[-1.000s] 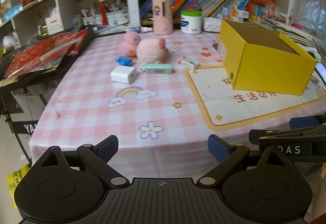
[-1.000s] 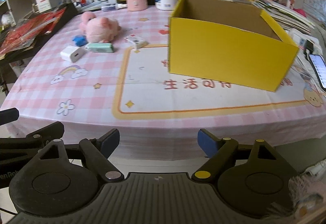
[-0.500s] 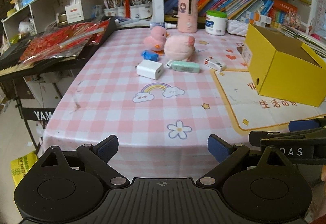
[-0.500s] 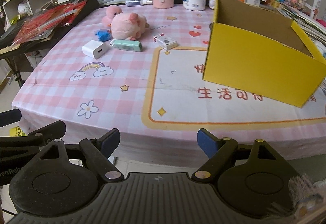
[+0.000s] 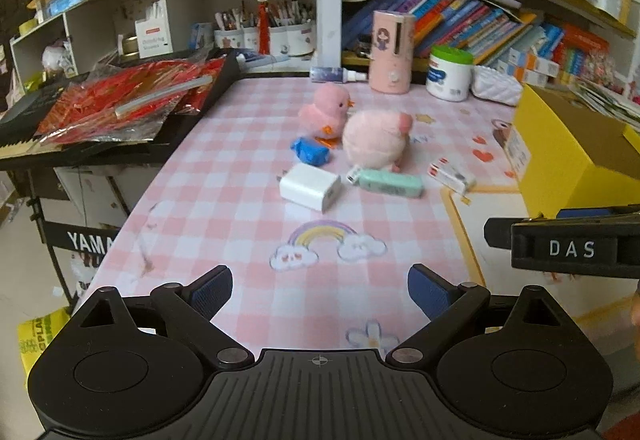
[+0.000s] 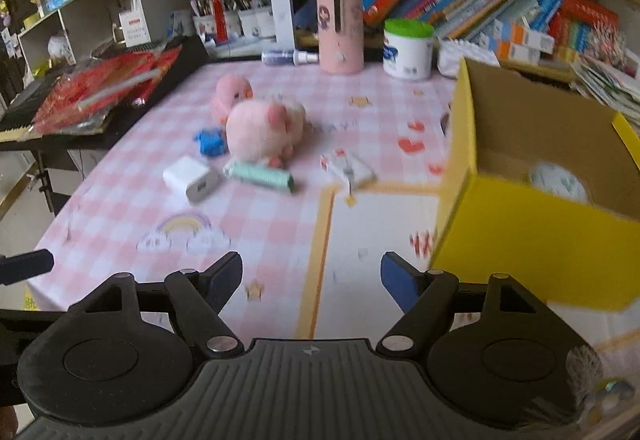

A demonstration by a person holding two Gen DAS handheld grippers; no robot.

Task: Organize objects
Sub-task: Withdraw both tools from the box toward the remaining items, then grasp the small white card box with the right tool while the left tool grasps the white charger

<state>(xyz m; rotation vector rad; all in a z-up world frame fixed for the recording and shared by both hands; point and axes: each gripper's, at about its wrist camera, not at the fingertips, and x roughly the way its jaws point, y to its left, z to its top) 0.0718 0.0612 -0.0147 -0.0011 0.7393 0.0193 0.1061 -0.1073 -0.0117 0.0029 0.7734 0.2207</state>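
**Stock on the checked tablecloth (image 5: 224,200), awaiting sorting**

- Pink chick plush (image 5: 324,113): far middle, just left of the pig.
- Pink pig plush (image 5: 374,138): touching or nearly touching the chick; you cannot tell which.
- Blue wrapped item (image 5: 310,151): just in front of the chick, too small to name further.
- White charger plug (image 5: 310,187): nearest of the cluster, lying flat.
- Mint-green slim case (image 5: 386,182): just right of the charger, at the pig's foot.
- Small white-and-red box (image 5: 452,172): further right, between the cluster and the carton.

**Receptacle**

- Yellow cardboard box (image 6: 532,236): right side, open at the top. One pale round object (image 6: 558,180) shows inside, blurred; what it is you cannot tell.

**Your tools**

- Left gripper (image 5: 320,290): jaws wide, nothing between them, over the near edge facing the cluster.
- Right gripper (image 6: 312,276): jaws have just been closing a little but stand well apart, empty, near the carton's left corner.

**Progress, as a judgement**

Early. At most one item appears stowed; six loose items lie outside the box, assuming the box is where they go. The pink cylinder (image 6: 340,30) and the green-lidded tub (image 6: 408,48) at the far edge may be fixtures rather than stock.
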